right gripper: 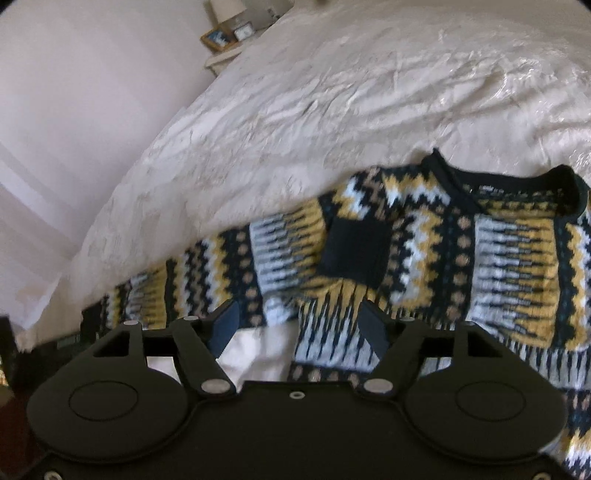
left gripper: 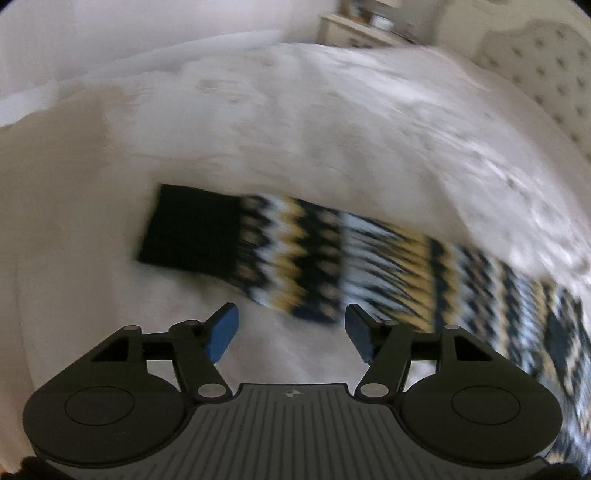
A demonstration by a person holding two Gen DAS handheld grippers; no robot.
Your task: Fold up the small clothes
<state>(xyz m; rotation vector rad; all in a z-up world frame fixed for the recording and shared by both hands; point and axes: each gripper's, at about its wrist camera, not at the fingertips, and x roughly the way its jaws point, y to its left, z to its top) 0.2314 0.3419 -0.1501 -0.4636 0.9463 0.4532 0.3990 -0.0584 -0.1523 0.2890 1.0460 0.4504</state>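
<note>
A knitted sweater (right gripper: 443, 251) in navy, yellow and white zigzag bands lies on a white bed. In the right wrist view its neckline (right gripper: 509, 184) is at the right, and one sleeve is folded across the body with its dark cuff (right gripper: 354, 254) on top. In the left wrist view the other sleeve (left gripper: 332, 251) stretches out flat to the left and ends in a dark cuff (left gripper: 188, 229). My left gripper (left gripper: 291, 332) is open and empty just in front of that sleeve. My right gripper (right gripper: 299, 328) is open and empty above the sweater's lower part.
The white bedspread (right gripper: 332, 92) covers the whole bed. A tufted headboard (left gripper: 546, 70) and a white nightstand (left gripper: 354, 29) are at the far end. Another nightstand with a framed picture (right gripper: 218, 37) stands beside the bed. The bed's edge (right gripper: 55, 295) drops off at the left.
</note>
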